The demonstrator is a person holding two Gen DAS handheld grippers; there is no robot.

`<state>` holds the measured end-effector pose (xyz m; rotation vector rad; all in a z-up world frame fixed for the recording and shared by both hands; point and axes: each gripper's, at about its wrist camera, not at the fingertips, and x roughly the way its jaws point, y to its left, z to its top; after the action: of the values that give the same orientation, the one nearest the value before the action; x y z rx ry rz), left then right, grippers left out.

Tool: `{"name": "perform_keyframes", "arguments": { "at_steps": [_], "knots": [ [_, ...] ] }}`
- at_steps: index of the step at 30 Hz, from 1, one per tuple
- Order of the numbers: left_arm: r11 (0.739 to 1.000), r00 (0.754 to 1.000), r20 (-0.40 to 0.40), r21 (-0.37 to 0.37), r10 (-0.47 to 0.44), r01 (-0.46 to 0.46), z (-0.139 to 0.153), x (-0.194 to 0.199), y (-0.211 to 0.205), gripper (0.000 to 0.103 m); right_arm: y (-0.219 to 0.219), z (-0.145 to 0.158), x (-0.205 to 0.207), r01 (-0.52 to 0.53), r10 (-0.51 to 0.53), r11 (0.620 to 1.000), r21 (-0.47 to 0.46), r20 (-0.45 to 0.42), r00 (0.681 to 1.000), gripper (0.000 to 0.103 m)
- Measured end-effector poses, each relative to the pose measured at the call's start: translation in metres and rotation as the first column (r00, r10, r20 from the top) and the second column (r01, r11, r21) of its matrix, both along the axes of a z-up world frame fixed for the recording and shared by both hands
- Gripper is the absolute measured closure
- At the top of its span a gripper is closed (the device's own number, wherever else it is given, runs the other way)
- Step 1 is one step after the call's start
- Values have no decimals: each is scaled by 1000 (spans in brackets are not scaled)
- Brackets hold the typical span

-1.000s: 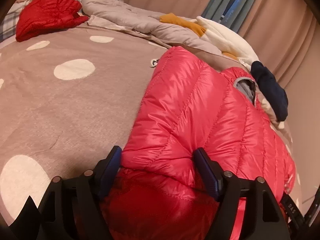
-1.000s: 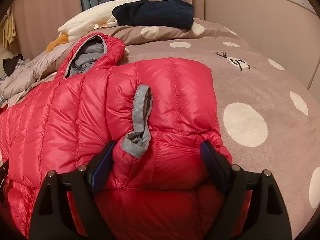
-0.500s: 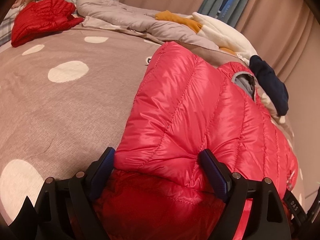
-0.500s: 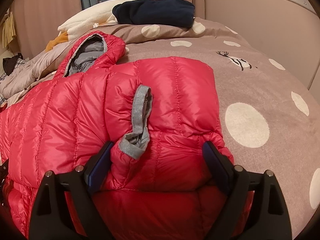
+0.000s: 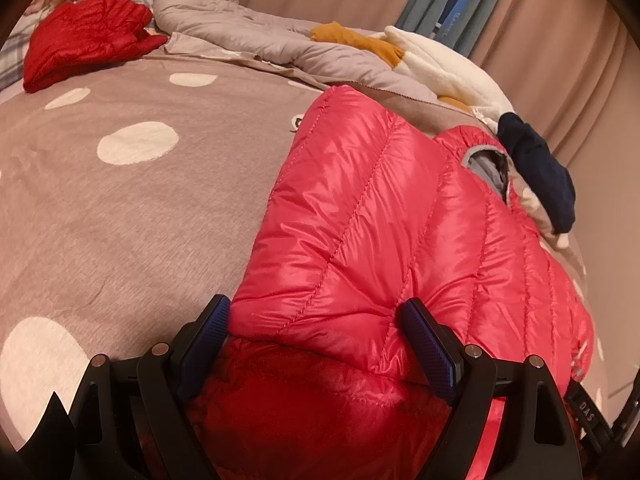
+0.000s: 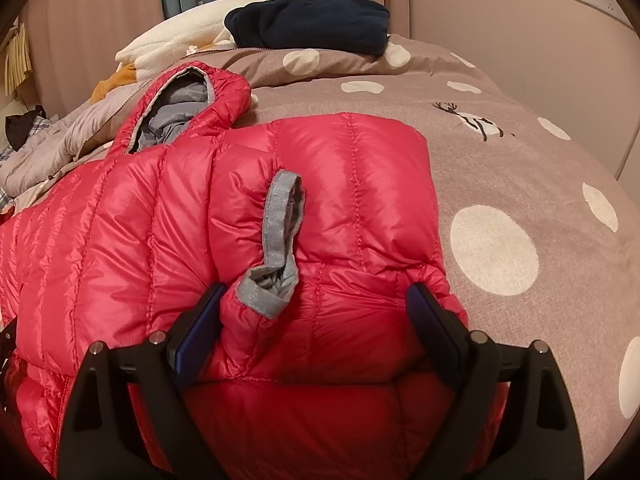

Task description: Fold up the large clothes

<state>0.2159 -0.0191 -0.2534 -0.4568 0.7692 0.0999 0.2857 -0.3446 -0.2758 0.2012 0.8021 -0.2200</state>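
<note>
Red puffer jacket [image 5: 400,216] lies on the spotted bed [image 5: 140,208], sides folded inward, hood [image 6: 192,108] at the far end. Left gripper [image 5: 316,340] w/ fingers spread wide, straddling the near hem fold, not pinching. Right gripper [image 6: 316,320] likewise released around hem beside the grey cuff [image 6: 276,240]. Prob. positioned to take both corners for folding hem toward hood.

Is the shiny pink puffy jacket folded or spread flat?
Partly folded. The shiny pink puffy jacket has both sides turned onto its body, and its grey-edged sleeve cuff lies on top.
</note>
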Motion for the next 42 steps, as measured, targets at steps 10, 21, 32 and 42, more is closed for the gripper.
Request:
{"name": "perform_keyframes", "arguments": {
  "at_steps": [10,21,32,42],
  "knots": [
    [989,998,-46,142,51,-44,63,-43,-13,16,-9,41,-18,-93,93,995,47,8,996,9],
    [947,983,184,318,-8,-52,175,-113,-30,4,1,169,-84,-126,133,991,-46,215,968,0],
    [931,914,404,315,44,-184,251,-166,4,1,30,244,-132,-168,183,983,-76,302,936,0],
    [901,876,456,294,160,-318,268,-176,30,1,31,278,-110,-206,207,978,-39,312,927,0]
  ]
}}
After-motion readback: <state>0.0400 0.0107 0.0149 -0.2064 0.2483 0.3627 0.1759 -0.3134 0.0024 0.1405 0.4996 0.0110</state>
